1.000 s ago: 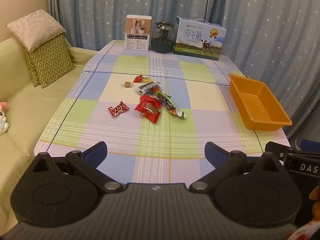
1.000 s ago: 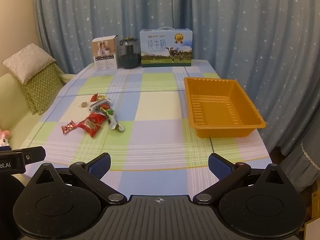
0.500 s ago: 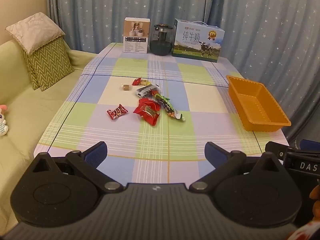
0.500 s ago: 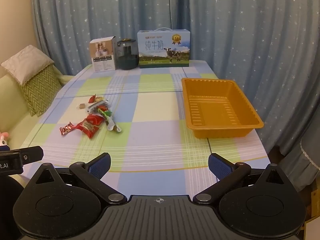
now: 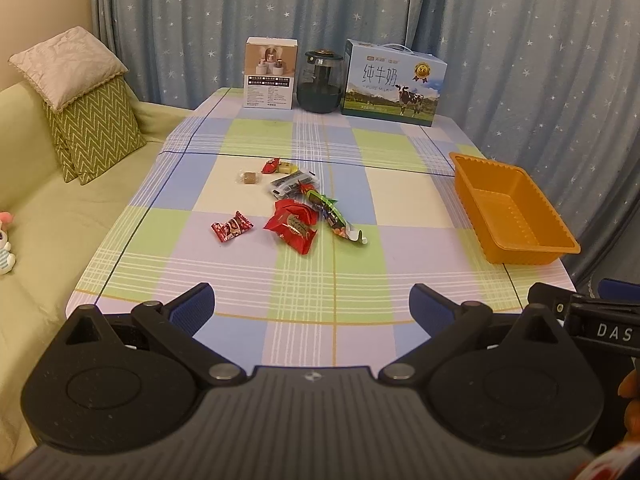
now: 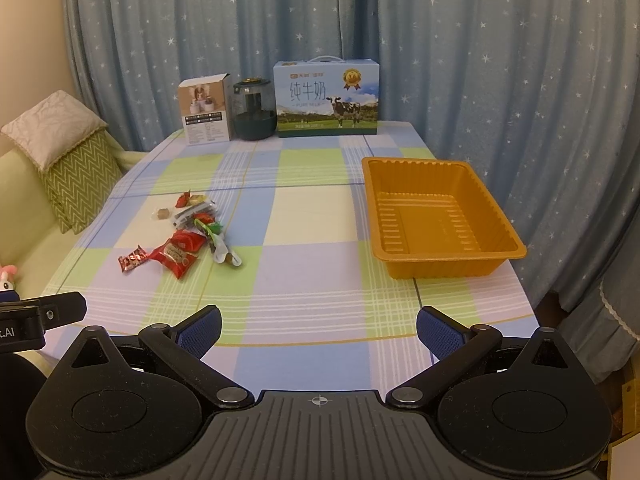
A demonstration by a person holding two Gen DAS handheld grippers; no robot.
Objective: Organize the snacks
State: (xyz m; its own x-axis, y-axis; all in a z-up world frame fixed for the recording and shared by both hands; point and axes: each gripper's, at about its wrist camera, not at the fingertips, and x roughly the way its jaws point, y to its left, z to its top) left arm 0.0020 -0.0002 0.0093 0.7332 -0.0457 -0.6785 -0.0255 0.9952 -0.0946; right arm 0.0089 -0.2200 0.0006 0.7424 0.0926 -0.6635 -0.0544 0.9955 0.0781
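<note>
Several wrapped snacks lie in a loose pile mid-table: a big red packet (image 5: 294,226) (image 6: 180,251), a small red candy (image 5: 232,227) (image 6: 133,258), a green packet (image 5: 334,216) (image 6: 218,240), a dark packet (image 5: 290,183) and a brown cube (image 5: 249,177). An empty orange tray (image 5: 516,236) (image 6: 444,258) sits at the table's right edge. My left gripper (image 5: 311,307) is open and empty, over the near edge. My right gripper (image 6: 319,330) is open and empty, over the near edge, right of the left one.
At the table's far end stand a white box (image 5: 270,74), a dark glass jar (image 5: 322,82) and a milk carton box (image 5: 394,84). A green sofa with cushions (image 5: 86,120) lies left of the table. Blue curtains hang behind.
Both grippers have pulled back and risen slightly, so the table looks a little farther away. Nothing on the table has moved. Both stay open.
</note>
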